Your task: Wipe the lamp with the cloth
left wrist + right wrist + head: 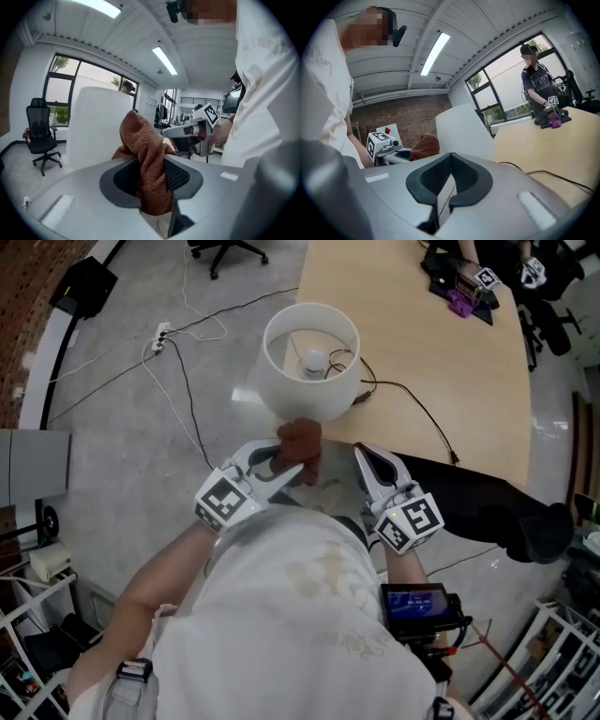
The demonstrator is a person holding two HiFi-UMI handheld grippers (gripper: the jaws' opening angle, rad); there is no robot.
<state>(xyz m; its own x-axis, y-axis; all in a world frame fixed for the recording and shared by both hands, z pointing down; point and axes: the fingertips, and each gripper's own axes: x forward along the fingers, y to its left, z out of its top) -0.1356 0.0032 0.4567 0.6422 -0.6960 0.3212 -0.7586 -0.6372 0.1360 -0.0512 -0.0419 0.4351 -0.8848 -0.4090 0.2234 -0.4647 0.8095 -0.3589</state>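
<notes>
The lamp's white drum shade (311,357) stands at the near edge of the wooden table (450,352), its bulb visible inside from above. My left gripper (286,463) is shut on a rust-brown cloth (300,440), which bunches up above the jaws just below the shade. In the left gripper view the cloth (142,140) fills the gap between the pads of the left gripper (152,164), with the shade (93,124) right behind it. My right gripper (360,454) sits beside the cloth at the right. Its pads meet with nothing between them (451,155), and the shade (461,126) is ahead.
The lamp's black cable (422,411) runs across the table. A power strip (160,336) and cords lie on the floor at left. A black bulky object (497,507) lies at right. A person (536,79) stands at the table's far end by other devices (464,285).
</notes>
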